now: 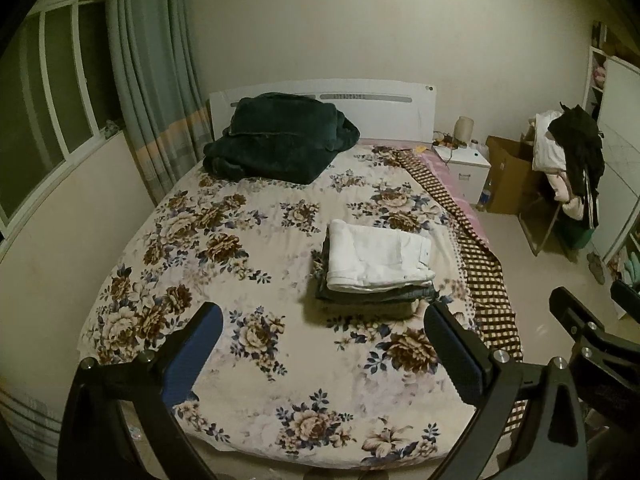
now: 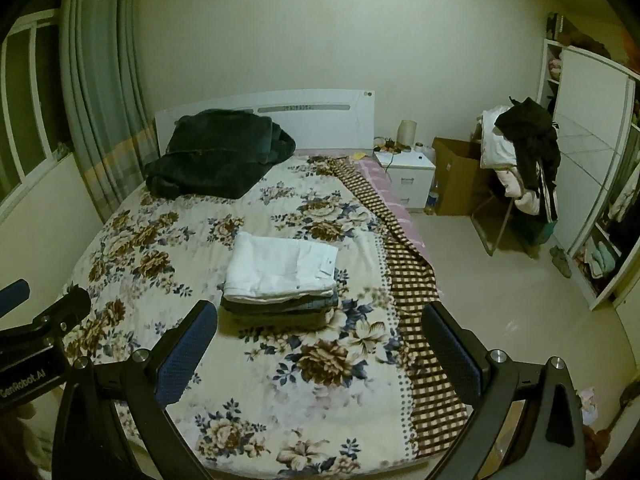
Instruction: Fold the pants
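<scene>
Pants [image 1: 378,254], white, folded, top of a stack [image 1: 372,294] of darker folded garments; stack sits on the bed [image 1: 248,360] right of centre, near the checked blanket edge [image 1: 486,280]. Left claw [image 1: 322,354]: fingers apart, empty, hovering over the near part of the bed, short of the stack. Right claw [image 2: 320,350]: fingers apart, empty, likewise held above the bed, just this side of the stack. Dark green blanket [image 1: 280,138]: bundled at the headboard, well apart from the stack. Chair [image 2: 516,168]: heaped with clothes, on the floor beyond the bed's right side, next to a cardboard box [image 2: 456,174] and a nightstand [image 2: 408,178]. Status, as judged: top pair looks finished and squared, so the fold appears done or the claws are between garments. Handling note: if another pair is to be folded, lay it flat on the open floral area left of the stack, pinch at waistband and hem with both claws, and keep edges aligned before setting it on top; avoid nudging the stack, which sits close to the claws. Not determinable: number and kind of garments under the white pair; whether any unfolded pants lie on the chair heap; the bed's near edge, cut off by the claw frames.
</scene>
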Tool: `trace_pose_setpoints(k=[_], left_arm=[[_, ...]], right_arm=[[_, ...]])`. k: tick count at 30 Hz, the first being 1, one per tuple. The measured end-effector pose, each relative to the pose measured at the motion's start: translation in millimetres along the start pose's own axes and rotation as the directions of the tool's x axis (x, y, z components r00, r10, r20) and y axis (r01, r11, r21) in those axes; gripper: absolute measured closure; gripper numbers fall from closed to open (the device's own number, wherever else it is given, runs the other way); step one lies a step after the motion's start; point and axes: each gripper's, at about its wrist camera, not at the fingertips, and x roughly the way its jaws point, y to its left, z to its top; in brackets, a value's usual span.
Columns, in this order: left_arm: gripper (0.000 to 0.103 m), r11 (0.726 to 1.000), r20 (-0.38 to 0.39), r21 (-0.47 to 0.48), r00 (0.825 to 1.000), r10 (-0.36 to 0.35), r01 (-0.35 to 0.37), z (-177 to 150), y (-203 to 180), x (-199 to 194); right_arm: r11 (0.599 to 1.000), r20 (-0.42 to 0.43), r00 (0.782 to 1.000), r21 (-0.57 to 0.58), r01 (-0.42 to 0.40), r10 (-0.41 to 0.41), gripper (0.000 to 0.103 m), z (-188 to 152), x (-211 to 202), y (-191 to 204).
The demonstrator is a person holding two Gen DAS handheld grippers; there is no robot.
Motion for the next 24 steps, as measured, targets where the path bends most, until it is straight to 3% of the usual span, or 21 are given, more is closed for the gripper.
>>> trace_pose_setpoints(k=[8,24], left_arm=[[0.0,1.0,-0.045,0.013,0.999,-0.026,0.027,-3,0,10],[0.0,0.999,-0.054,0.014,0.998,-0.035,0.036,-2,1,17]], right_arm=[[1.0,-0.065,0.998,-0.008,0.004,-0.005,0.0,-4,23,10],[1.0,-0.085,0.996,0.012,0.023,-0.022,0.0,-10,31,6]])
